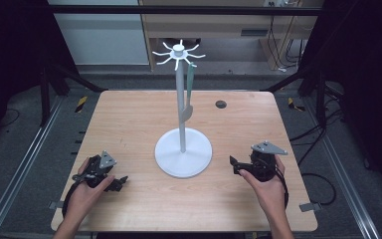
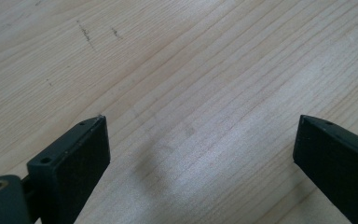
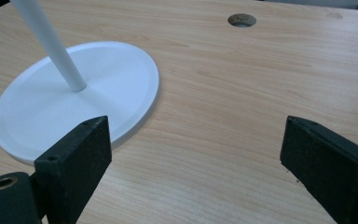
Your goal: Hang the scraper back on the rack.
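A white stand rises from a round base [image 1: 165, 149] at the middle of the wooden table, and its pole ends in a ring of short spokes [image 1: 178, 50]. A grey-green utensil [image 1: 190, 89] hangs from one spoke beside the pole. My left gripper [image 1: 121, 181] rests low near the front left of the table, held in a hand; its jaws stand wide apart over bare wood [image 2: 200, 126]. My right gripper [image 1: 234, 165] sits to the right of the base, also hand-held. It is open [image 3: 196, 126], with nothing between its jaws, and the base [image 3: 121, 79] lies just ahead to its left.
A round cable hole [image 1: 221, 104] sits in the table's far right part, also seen as the hole [image 3: 242, 20] beyond the right gripper. A dark metal frame surrounds the table [image 1: 129, 119]. Cables lie on the floor at the right.
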Tool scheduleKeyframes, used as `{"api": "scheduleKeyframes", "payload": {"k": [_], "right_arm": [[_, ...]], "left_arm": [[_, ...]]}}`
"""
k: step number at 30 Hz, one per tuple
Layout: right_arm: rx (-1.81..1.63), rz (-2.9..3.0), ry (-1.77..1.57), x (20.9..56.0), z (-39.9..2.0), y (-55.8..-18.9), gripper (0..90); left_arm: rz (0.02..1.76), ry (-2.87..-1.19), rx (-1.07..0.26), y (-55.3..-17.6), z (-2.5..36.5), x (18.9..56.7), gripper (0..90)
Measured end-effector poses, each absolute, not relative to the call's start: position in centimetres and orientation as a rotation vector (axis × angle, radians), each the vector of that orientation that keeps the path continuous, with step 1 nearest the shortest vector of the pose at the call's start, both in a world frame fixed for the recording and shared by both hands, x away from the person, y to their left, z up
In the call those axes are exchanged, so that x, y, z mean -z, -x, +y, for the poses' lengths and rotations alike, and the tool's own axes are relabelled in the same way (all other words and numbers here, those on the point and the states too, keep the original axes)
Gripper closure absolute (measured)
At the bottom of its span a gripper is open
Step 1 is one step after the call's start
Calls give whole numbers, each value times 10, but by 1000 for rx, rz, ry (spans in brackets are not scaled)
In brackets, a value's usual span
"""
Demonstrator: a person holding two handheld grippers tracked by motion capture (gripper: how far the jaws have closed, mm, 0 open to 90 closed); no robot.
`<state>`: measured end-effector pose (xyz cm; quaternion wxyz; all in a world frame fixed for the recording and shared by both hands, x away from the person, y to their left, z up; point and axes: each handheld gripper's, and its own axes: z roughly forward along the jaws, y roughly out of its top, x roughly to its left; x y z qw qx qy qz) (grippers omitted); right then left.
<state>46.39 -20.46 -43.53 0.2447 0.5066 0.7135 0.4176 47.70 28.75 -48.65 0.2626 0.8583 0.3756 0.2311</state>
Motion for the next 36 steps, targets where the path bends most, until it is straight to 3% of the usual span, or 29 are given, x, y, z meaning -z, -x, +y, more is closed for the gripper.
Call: {"api": "scheduleKeyframes", "payload": {"k": [36], "right_arm": [[-1095,2002,-1459,474,-206,-464,122]], "left_arm": [[1010,-2318,-623,-478,287,486,34]]}}
